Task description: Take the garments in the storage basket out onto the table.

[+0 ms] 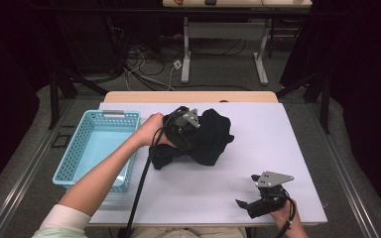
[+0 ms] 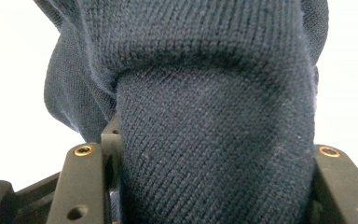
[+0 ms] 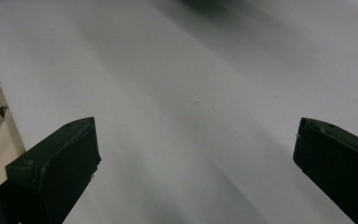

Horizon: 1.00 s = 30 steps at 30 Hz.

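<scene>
A dark navy knitted garment (image 1: 206,136) is grasped by the left hand-held gripper (image 1: 186,124) on the white counter (image 1: 258,144), beside the light blue perforated plastic basket (image 1: 79,148), in which nothing is seen; the right hand-held gripper (image 1: 248,203) is held released.

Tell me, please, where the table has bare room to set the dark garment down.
Bare patches: the white table right of the dark knit garment, and the front strip between the garment and the right gripper. The blue basket is empty. It is crowded where the left gripper meets the garment beside the basket.
</scene>
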Each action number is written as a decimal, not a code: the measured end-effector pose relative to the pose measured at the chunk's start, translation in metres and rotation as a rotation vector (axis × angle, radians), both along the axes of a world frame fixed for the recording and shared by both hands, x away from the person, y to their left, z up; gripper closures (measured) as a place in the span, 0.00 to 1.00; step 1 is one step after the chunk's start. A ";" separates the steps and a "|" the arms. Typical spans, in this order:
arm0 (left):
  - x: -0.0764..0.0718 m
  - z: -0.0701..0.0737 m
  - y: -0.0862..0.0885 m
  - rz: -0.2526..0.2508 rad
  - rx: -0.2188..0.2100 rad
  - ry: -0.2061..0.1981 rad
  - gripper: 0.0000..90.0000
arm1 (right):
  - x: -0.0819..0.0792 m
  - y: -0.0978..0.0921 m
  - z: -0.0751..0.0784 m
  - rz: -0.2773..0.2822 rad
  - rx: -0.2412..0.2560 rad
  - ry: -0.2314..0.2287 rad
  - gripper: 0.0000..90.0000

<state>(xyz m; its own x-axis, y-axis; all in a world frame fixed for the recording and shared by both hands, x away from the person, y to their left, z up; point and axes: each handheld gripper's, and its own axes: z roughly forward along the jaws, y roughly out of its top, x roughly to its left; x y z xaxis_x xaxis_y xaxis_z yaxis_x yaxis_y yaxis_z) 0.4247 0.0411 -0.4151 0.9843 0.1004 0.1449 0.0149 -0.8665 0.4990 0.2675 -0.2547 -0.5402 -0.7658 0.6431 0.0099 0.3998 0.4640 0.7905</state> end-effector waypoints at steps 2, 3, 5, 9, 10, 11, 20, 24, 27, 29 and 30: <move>0.000 -0.004 0.000 0.000 -0.002 0.003 0.45 | 0.000 -0.001 0.001 0.001 -0.012 0.010 0.00; 0.001 -0.006 0.000 0.001 -0.006 0.010 0.45 | 0.000 0.000 0.001 0.003 -0.009 0.007 0.00; 0.001 -0.009 0.000 0.003 -0.013 0.005 0.45 | 0.000 0.000 0.001 0.002 -0.019 0.014 0.00; 0.000 -0.014 -0.001 0.008 -0.018 0.015 0.45 | 0.000 0.000 0.000 0.002 -0.003 0.002 0.00; 0.000 -0.016 -0.001 0.013 -0.027 0.011 0.45 | 0.000 0.000 0.000 0.002 -0.002 0.004 0.00; 0.000 -0.017 -0.001 0.015 -0.032 0.014 0.45 | 0.000 -0.001 0.001 0.004 -0.013 0.012 0.00; -0.001 -0.035 -0.004 0.032 -0.048 0.032 0.45 | 0.000 -0.001 0.001 0.003 -0.007 0.006 0.00; -0.001 -0.043 -0.004 0.037 -0.060 0.046 0.45 | 0.000 -0.001 0.001 0.009 -0.010 0.006 0.00; -0.001 -0.047 -0.003 0.046 -0.061 0.052 0.45 | 0.000 -0.001 0.001 0.007 -0.011 0.007 0.00; -0.002 -0.050 -0.002 0.053 -0.067 0.055 0.45 | 0.000 0.000 0.001 0.007 -0.005 0.001 0.00; -0.001 -0.051 -0.002 0.055 -0.070 0.058 0.45 | 0.000 0.000 0.001 0.005 -0.005 0.001 0.00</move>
